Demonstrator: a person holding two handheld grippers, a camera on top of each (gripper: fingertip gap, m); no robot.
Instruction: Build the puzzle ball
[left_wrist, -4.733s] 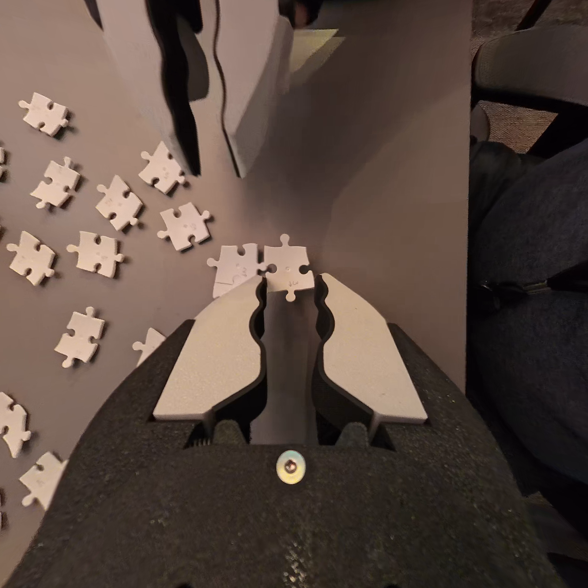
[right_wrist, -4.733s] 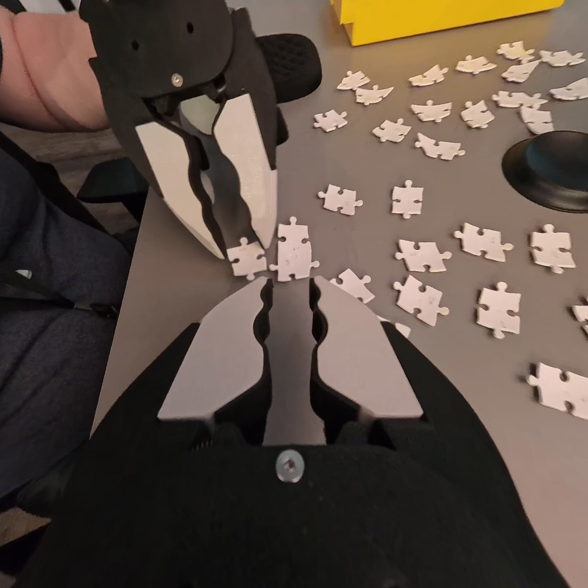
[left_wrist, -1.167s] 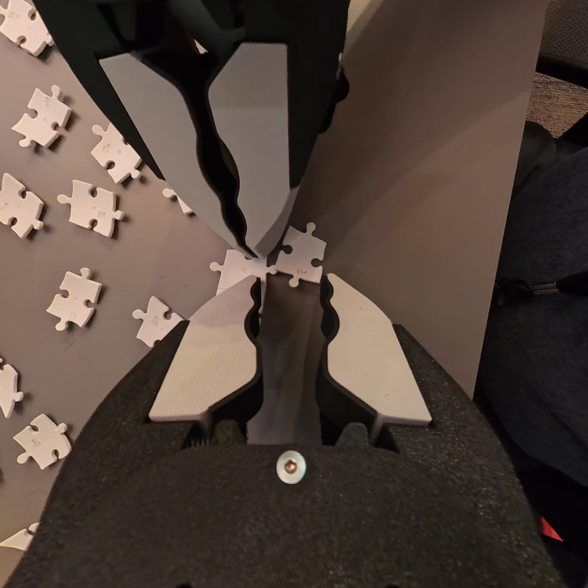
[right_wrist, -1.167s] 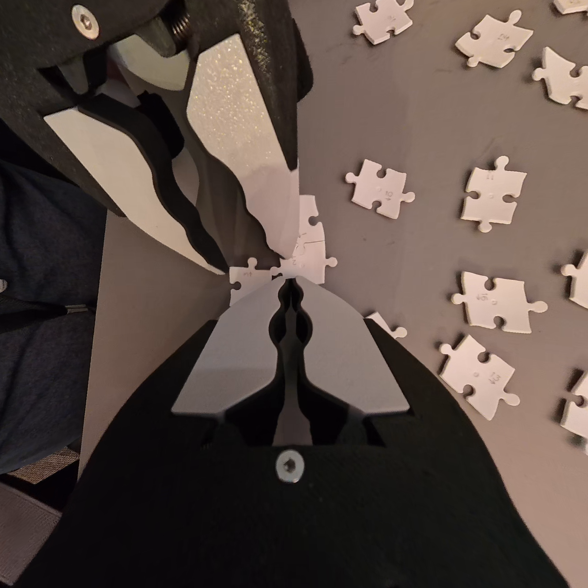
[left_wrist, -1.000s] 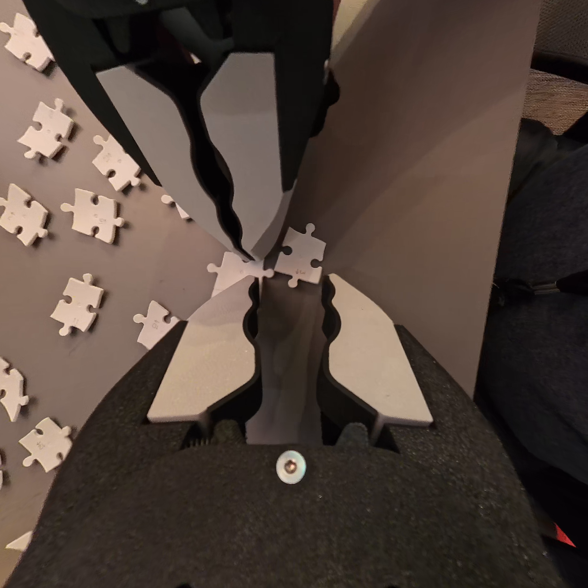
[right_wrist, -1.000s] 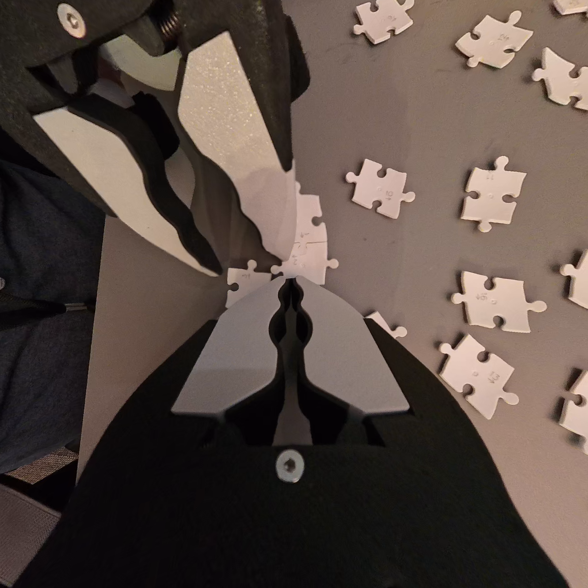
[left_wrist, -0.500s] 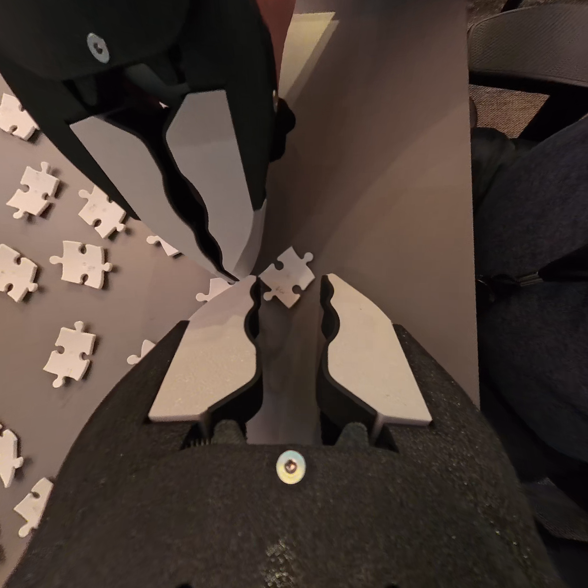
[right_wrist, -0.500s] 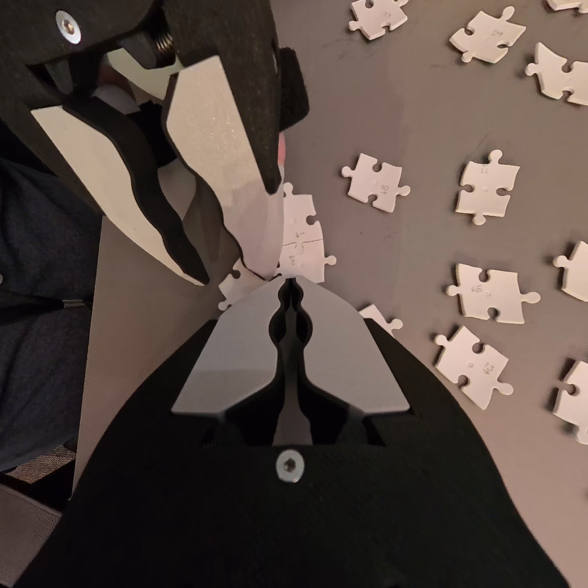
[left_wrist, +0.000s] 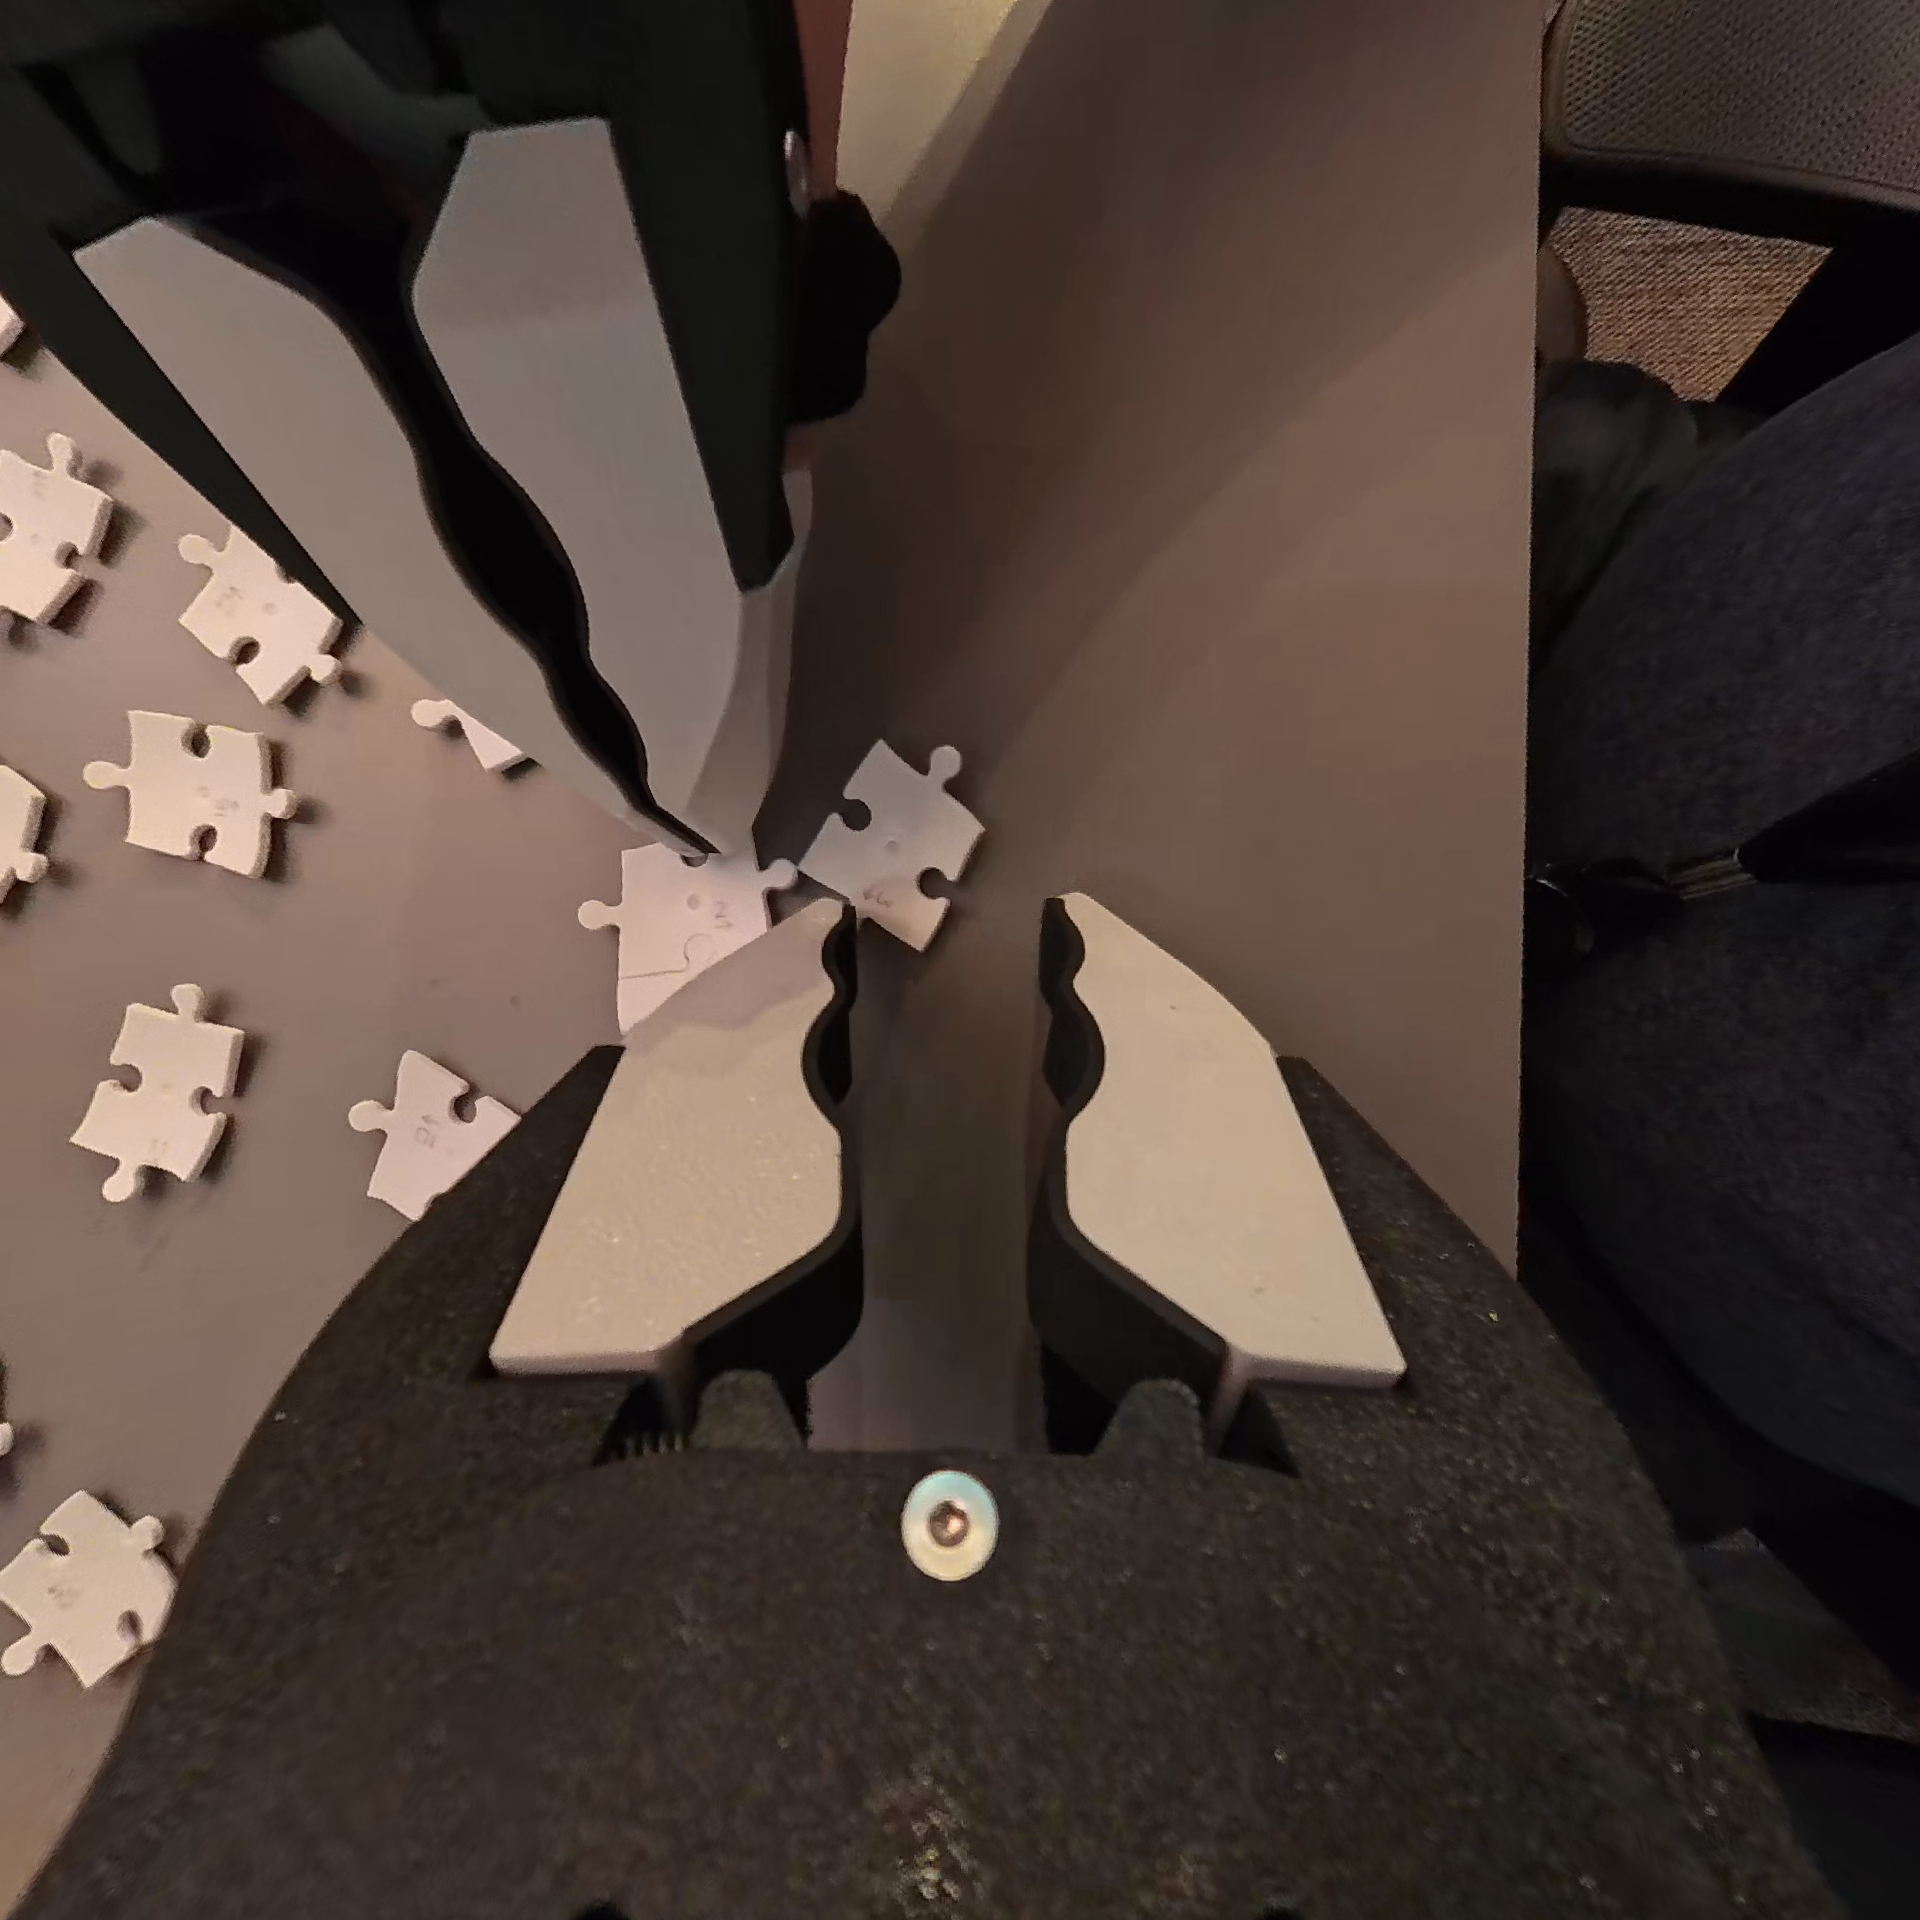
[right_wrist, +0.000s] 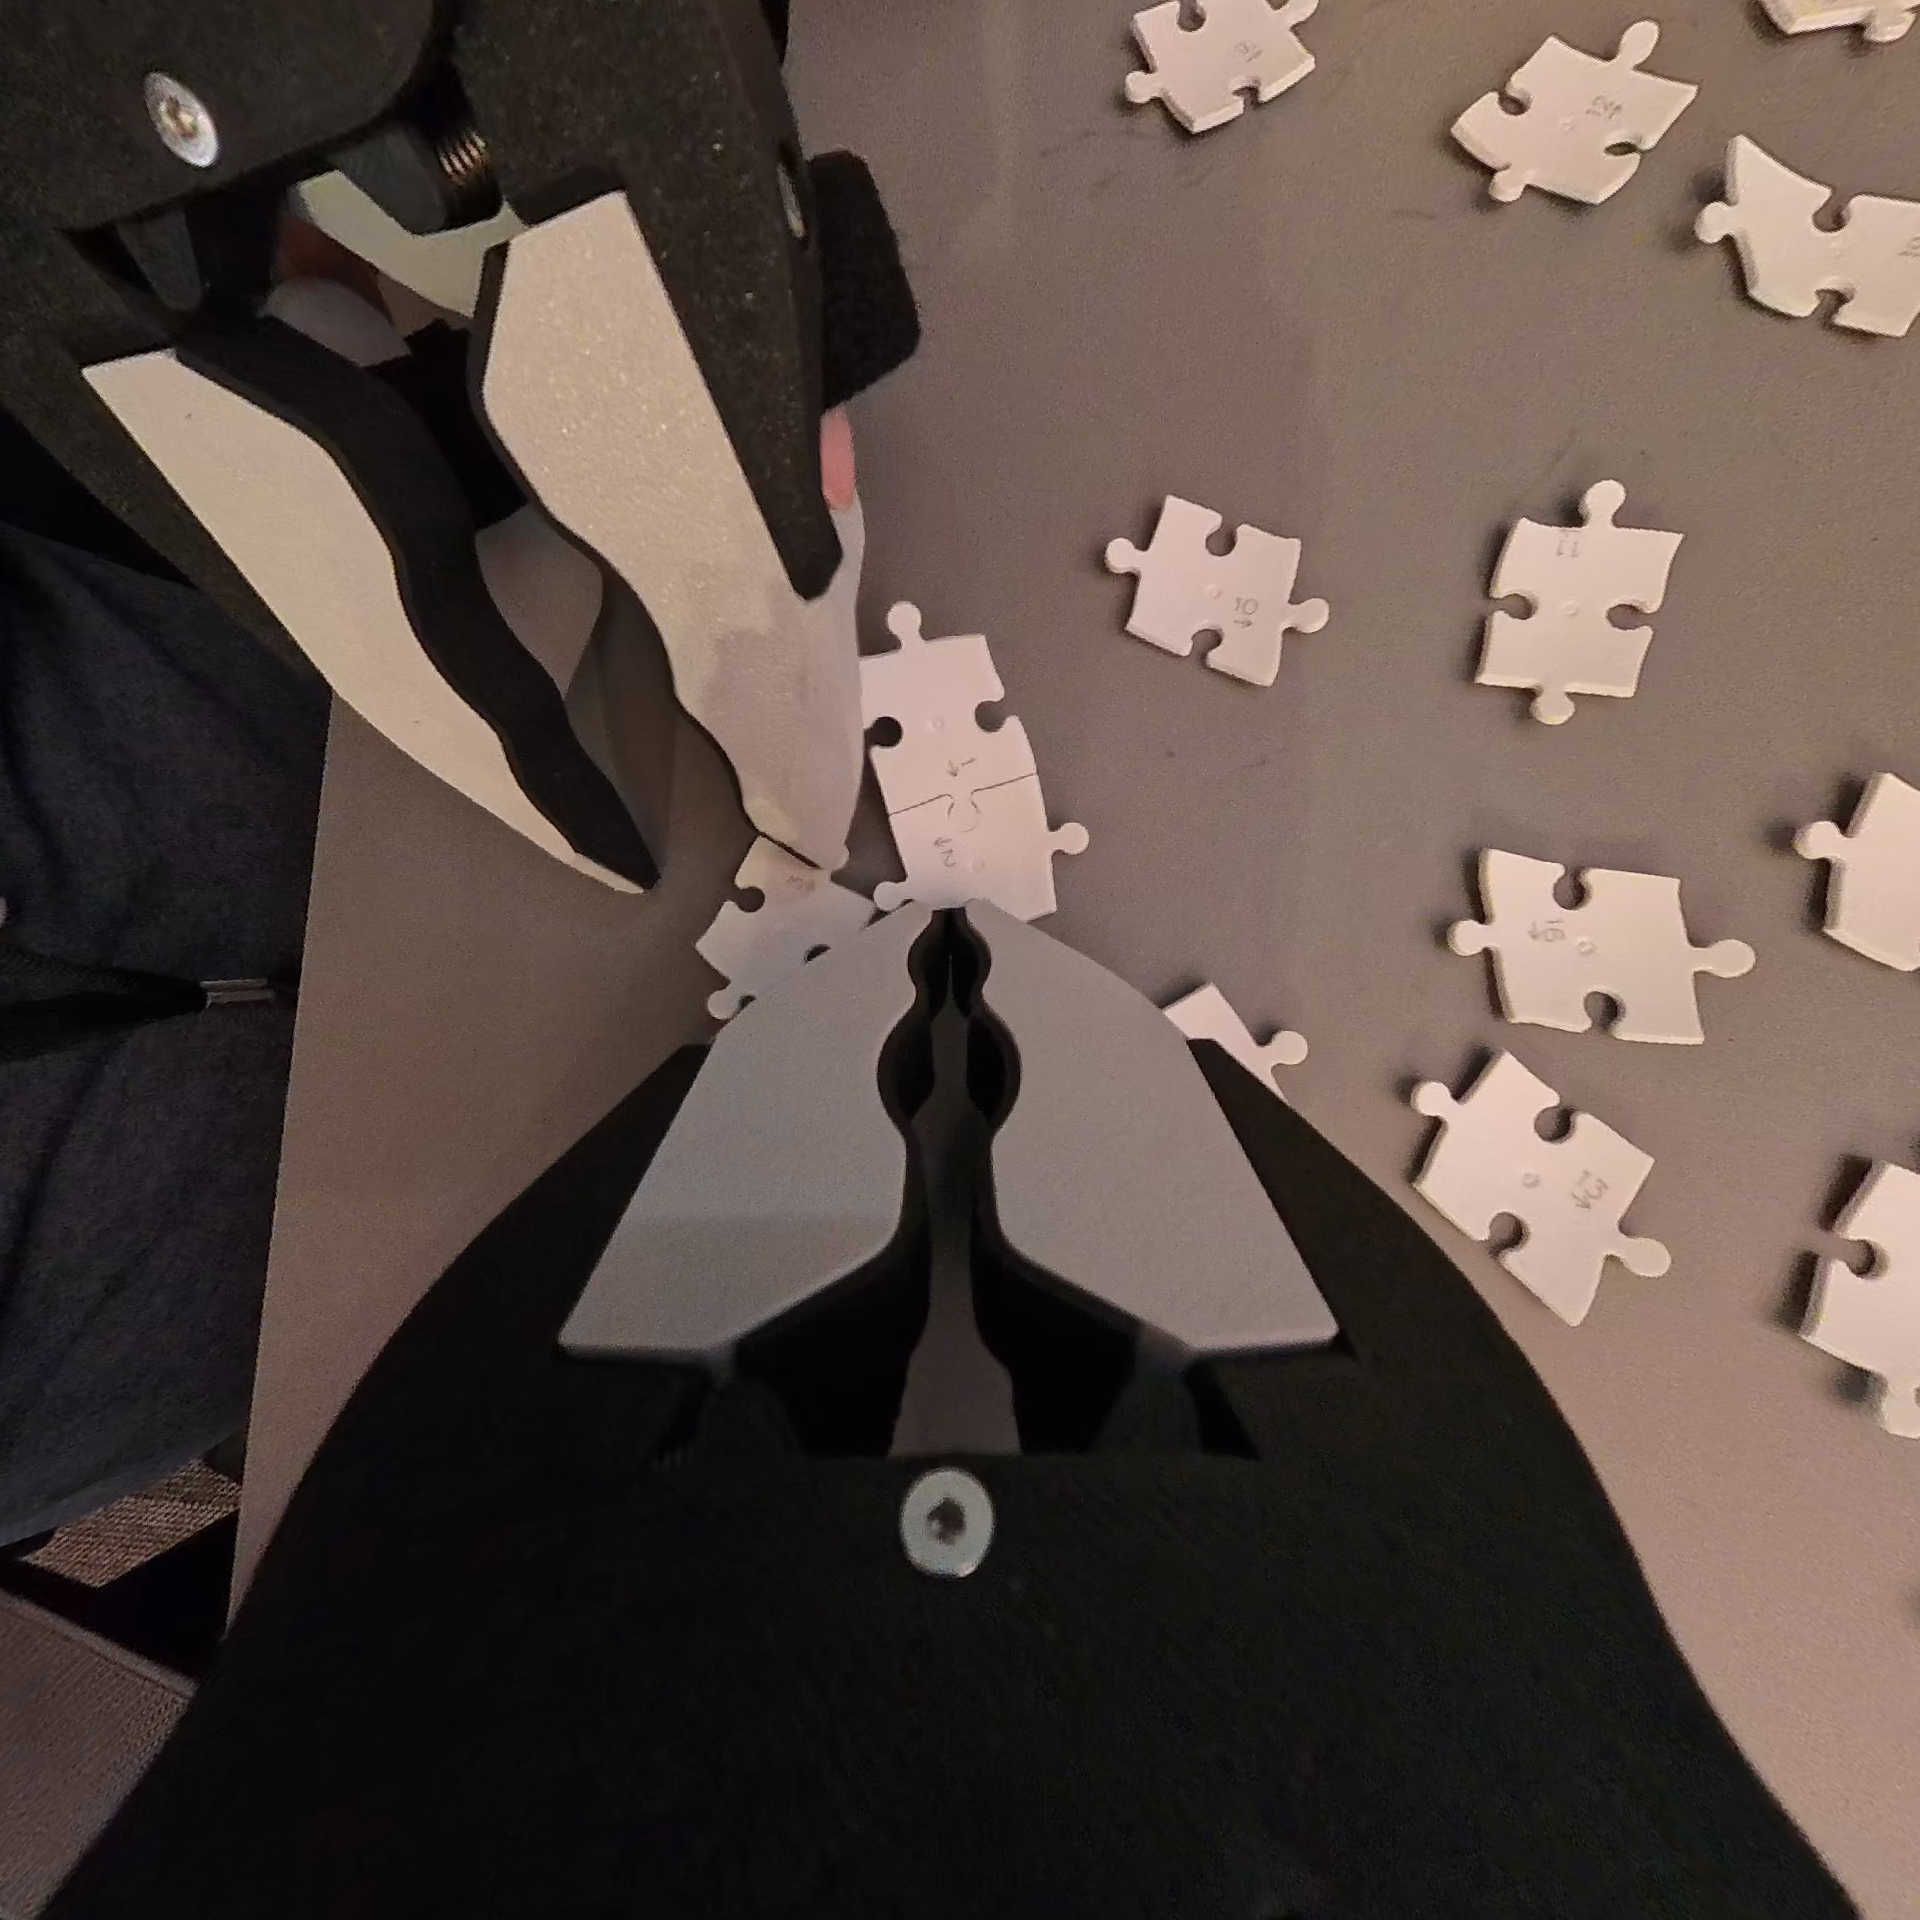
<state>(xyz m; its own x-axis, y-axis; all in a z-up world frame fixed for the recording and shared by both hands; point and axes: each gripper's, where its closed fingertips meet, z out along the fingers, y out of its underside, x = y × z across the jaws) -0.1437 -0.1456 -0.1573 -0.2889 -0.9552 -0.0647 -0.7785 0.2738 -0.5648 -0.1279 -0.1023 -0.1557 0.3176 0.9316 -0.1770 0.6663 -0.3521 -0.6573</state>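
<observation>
The right claw (right_wrist: 951, 914) was pinched all but shut, its tips pressed down on the near edge of the joined pair of white, slightly curved, jigsaw-cut puzzle pieces (right_wrist: 961, 800) lying flat on the grey table (right_wrist: 1299, 416), pinning the pair rather than lifting it. The left claw (left_wrist: 945, 909) stood wide open with nothing in it, one fingertip nudging the loose white puzzle piece (left_wrist: 894, 847), which sat twisted to a diagonal just beside the joined pair, its socket not lined up with the pair's knob. And that was the danger, by my reading: one more push on a skewed piece and the knob would ride over the edge instead of seating, or the piece would skid off toward the table's edge, which lay close on the far side of it from the joined pair. Too much weight from the right claw might also pop the pair's own seam apart. The other scattered white puzzle pieces (right_wrist: 1216, 592) lay well apart from the joined pair on the open table, out of harm's way. Against the frame half a second back, little had changed: the loose piece was already turned askew and had stayed so, and the left claw had gaped the same. A full second back, though, that piece had sat nearly square beside the joined pair, so the nudging had turned it out of line, not into it.
</observation>
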